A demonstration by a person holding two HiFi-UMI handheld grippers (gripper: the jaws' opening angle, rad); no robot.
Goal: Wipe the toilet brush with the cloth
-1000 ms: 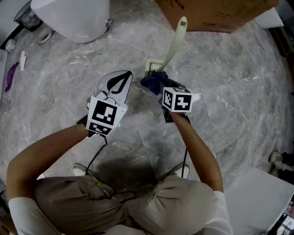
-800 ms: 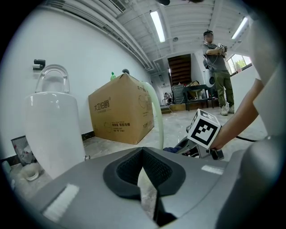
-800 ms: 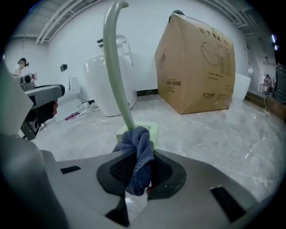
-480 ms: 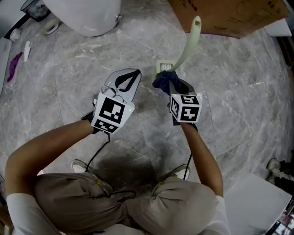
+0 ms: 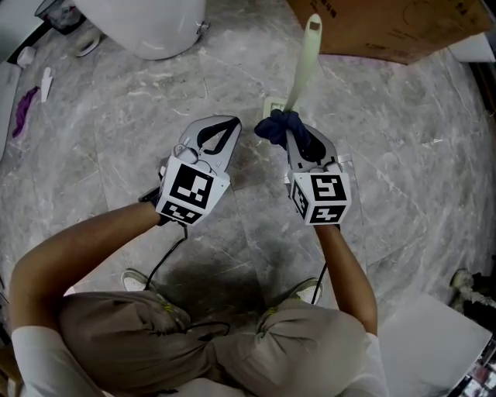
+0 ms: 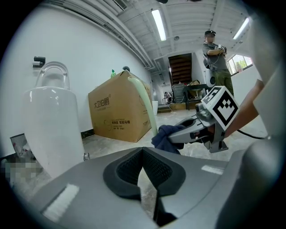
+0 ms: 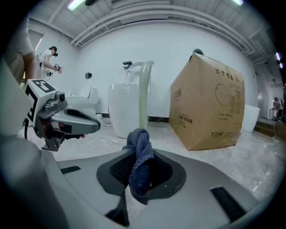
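Head view: toilet brush (image 5: 302, 66) has a pale green handle with a slot at the top end. It leans slightly, foot in a small square pale holder (image 5: 269, 107) on the grey marbled floor (image 5: 403, 155). It stands just ahead of both grippers, between the white toilet (image 5: 143, 23) and the cardboard box (image 5: 387, 27).

Dark blue cloth (image 5: 277, 126) is bunched at the handle's lower end and looks to be touching it. Right gripper (image 5: 298, 146) is clamped on the cloth. Right gripper view confirms this: a twisted fold is pinched between the pads, tail hanging down. Left gripper (image 5: 221, 128) has its jaws pressed together with nothing between them. It sits just left of the cloth, apart from the brush.

Writing: the box side carries dark Chinese characters in both gripper views, but I can't read them reliably. Each gripper's cube carries black-and-white square markers.

View differences: only head view shows the holder and a purple item (image 5: 23, 108) at the far left. Gripper views add the white wall, ceiling lights (image 6: 158, 24) and a person (image 6: 216, 58) standing in the background.
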